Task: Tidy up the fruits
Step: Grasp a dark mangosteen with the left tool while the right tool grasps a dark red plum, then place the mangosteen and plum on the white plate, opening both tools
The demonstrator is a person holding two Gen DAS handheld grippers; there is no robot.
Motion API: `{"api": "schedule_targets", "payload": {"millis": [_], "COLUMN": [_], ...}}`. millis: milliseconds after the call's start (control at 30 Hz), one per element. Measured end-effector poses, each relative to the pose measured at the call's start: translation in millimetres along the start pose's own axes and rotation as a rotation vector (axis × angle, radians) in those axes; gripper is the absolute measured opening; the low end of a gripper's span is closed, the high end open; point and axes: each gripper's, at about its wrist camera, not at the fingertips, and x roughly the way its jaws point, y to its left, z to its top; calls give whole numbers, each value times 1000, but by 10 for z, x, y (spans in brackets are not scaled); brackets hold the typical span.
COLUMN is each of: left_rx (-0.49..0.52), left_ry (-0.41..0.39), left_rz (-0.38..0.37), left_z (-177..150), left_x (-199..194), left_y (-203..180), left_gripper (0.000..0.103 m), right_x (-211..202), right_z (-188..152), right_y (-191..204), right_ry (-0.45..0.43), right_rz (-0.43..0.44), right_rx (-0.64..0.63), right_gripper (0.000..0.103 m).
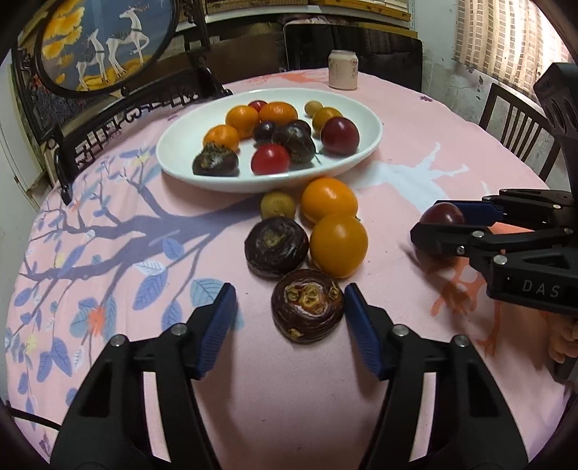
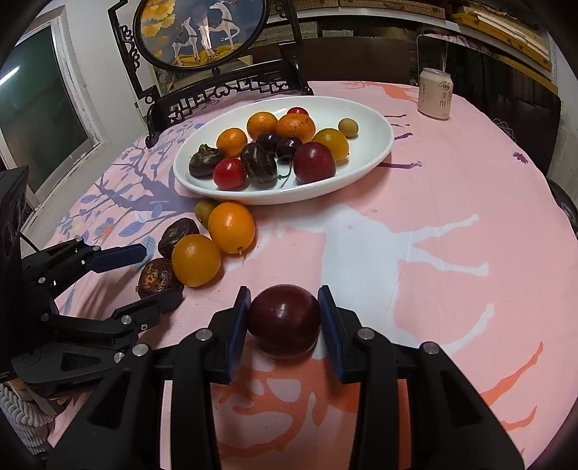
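Right tool (image 2: pixel 283 318) clamped on plum (image 2: pixel 283 320), left tool (image 1: pixel 289 314) open around dark fruit (image 1: pixel 307 305), pad contact unclear.

Place: a home dining room
Surface: round, under a pink cloth (image 1: pixel 415 152) printed with deer and branches
Seating: dark wooden chairs (image 1: pixel 520 119) at the edge
Decor: carved round deer screen (image 2: pixel 202 32)
Tableware: white plate (image 2: pixel 365 159) of fruit, drink can (image 2: pixel 435 94)

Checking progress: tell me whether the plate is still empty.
No: the white plate already holds oranges, red fruits and dark ones.
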Motion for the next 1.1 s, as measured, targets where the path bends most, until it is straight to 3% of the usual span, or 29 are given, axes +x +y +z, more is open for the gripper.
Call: {"api": "schedule_targets", "payload": {"millis": [100,167,267,467,633,800,900,967,1033,1100], "left_rx": [1,6,16,-41,-114,-158,-190,-206,-195,-205], "left_ry": [5,2,-23,-148,-189,-185,-166,-165,-166,-184], "left_rz": [-27,-49,5,87,141,199,204,202,198,197], "left_z": [10,11,10,154,673,1107,1195,1168,1161,1160], "left_x": [23,19,-28,-305,-296,83,361,452,463,418], "left_y": [-3,-20,-56,99,369,486,542,570,575,582], "left_gripper": [52,41,41,41,41,41,42,52,55,65], "right_x": [0,0,-12,-197,-288,58,328,433,389,296], "right_z": [-3,-4,-3,80,607,1107,1139,1126,1132,1128], "right_y": [10,14,10,-80,-137,-193,-232,-279,-284,-269], "right_ry": [1,0,-10,-105,-172,-183,-173,-159,-194,-235], "right_rz": [-1,-2,-1,22,-12,-53,-53,-24,-38,-54], "right_rx": [-3,-3,0,44,56,89,112,116,95,80], "right_gripper": [38,38,38,38,39,38,39,40,45,58]}}
